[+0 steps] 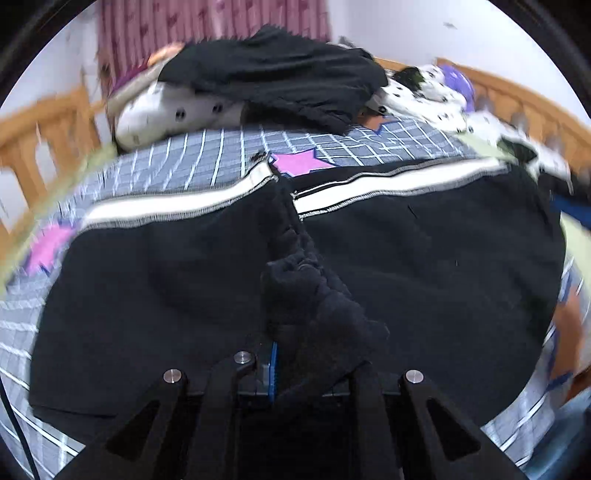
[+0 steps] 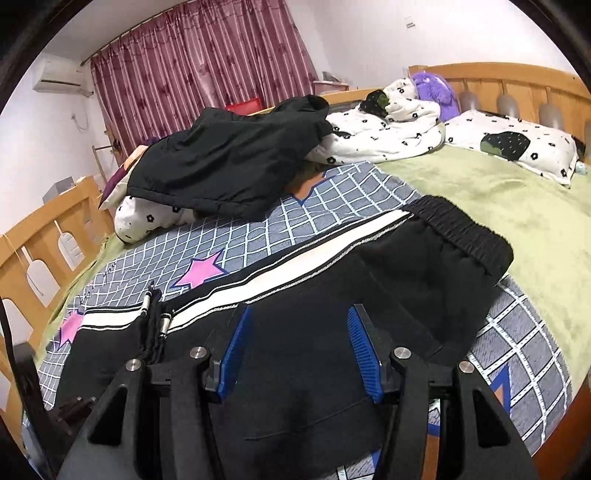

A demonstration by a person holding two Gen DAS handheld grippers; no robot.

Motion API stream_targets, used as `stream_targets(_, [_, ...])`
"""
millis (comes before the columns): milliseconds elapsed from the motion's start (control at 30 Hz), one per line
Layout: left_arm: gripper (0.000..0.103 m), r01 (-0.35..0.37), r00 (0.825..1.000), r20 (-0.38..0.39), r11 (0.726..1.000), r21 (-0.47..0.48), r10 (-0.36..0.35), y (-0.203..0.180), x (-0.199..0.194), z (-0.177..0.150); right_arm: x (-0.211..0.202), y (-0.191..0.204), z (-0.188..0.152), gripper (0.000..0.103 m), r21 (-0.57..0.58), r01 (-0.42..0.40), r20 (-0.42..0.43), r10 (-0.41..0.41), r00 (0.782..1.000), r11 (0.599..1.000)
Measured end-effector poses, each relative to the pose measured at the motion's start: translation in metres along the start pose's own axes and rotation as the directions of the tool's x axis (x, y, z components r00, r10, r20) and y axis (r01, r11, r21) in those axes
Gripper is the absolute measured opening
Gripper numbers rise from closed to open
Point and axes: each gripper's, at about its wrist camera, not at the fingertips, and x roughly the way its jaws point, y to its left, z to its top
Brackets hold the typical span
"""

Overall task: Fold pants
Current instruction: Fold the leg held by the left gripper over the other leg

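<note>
A home bedroom: a wooden bed (image 2: 509, 79) with a pillow (image 2: 517, 144) and rumpled quilt (image 2: 376, 136), red curtains (image 2: 199, 62), and a wall air conditioner (image 2: 61, 77).

Wooden bed frame (image 2: 517, 83), maroon curtains (image 2: 199, 62), white walls (image 2: 369, 33)

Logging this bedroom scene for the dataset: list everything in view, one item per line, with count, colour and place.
pants: one, black with white side stripe, spread on the checked sheet.
checked sheet: one, grey-blue with pink stars, over the bed.
green blanket: one, on the bed's right side.
dark garment: one, black, heaped at the far edge.
floral bedding: white, black flowers, bunched by the headboard.
pillow: one, white floral, at the headboard.
purple plush: one, behind the bedding.
bed frame: wooden.
curtain: maroon, far wall.
air conditioner: white, wall.
left gripper: shut on pants fabric.
right gripper: open over the pants.
</note>
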Motion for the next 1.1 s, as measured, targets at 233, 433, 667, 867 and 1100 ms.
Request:
stream_targets(233, [0.039,0.232,0.972,-0.002,0.968,-0.094,-0.234,0.059,-0.042,-0.004,0.010,0.038,-0.004,0.053,-0.076,-0.073,-0.052,0.070,0.996,0.994])
stream_targets(433, [0.058,0.212,0.977,0.080,0.958,-0.192,-0.200,0.132,-0.085,-0.035,0.026,0.090,-0.019,0.053,-0.075,-0.271,-0.179,0.254,0.950,0.960])
stream_targets(667, [0.060,0.049,0.998,0.048,0.971,-0.234,-0.039,0.204,-0.100,-0.066,0.061,0.151,-0.057,0.053,-0.060,-0.365,-0.370,0.319,0.873,0.929])
stream_targets(867, [0.061,0.049,0.998,-0.037,0.971,-0.235,-0.060,0.223,-0.081,-0.084,0.080,0.163,-0.089,0.034,-0.077,-0.295,-0.470,0.226,0.853,0.952])
stream_targets(1100, [0.061,0.084,0.993,-0.059,0.959,-0.272,-0.103,0.226,-0.054,-0.089,0.078,0.156,-0.096,0.034,-0.033,-0.282,-0.455,0.237,0.859,0.959])
